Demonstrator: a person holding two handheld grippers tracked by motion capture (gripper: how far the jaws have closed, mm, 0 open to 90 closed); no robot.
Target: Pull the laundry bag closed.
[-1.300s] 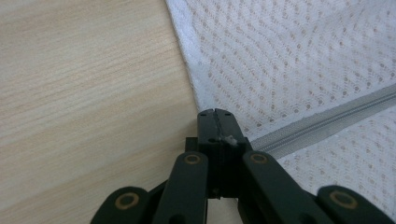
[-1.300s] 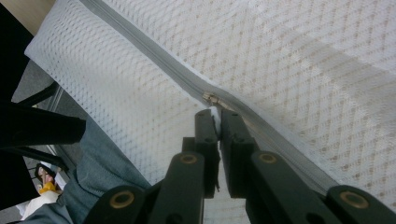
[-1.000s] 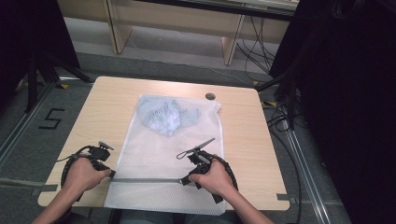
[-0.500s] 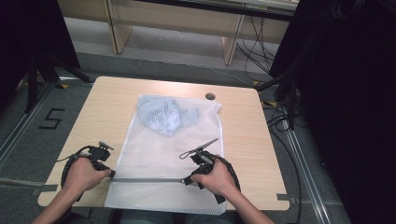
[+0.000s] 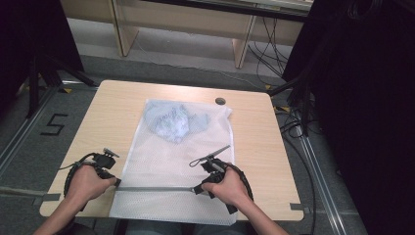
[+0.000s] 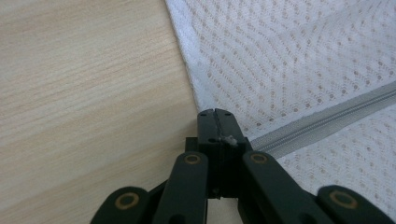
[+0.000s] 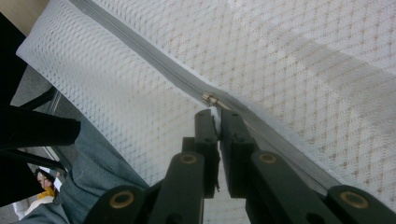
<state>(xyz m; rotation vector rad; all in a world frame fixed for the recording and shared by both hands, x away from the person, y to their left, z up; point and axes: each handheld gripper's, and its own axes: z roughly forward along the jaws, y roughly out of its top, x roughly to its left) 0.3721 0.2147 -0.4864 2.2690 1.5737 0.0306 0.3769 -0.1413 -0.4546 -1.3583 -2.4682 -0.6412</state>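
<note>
Your mesh laundry bag (image 5: 176, 166) lies flat on the worktop (image 5: 112, 105), a bundled garment (image 5: 171, 121) inside near its far end, the grey zipper (image 5: 156, 188) running across the near end. Your left gripper (image 6: 215, 113) pinches the bag's edge at the zipper's end; your right gripper (image 7: 218, 113) is clamped on the zipper pull (image 7: 210, 98). You're mid-zip — next, anchor left and draw the pull steadily along.

Saw a pale wooden bench (image 5: 117, 117), a taped "5" (image 5: 54, 125) on the grey floor (image 5: 19, 161), black cables (image 5: 293, 125) at right.
</note>
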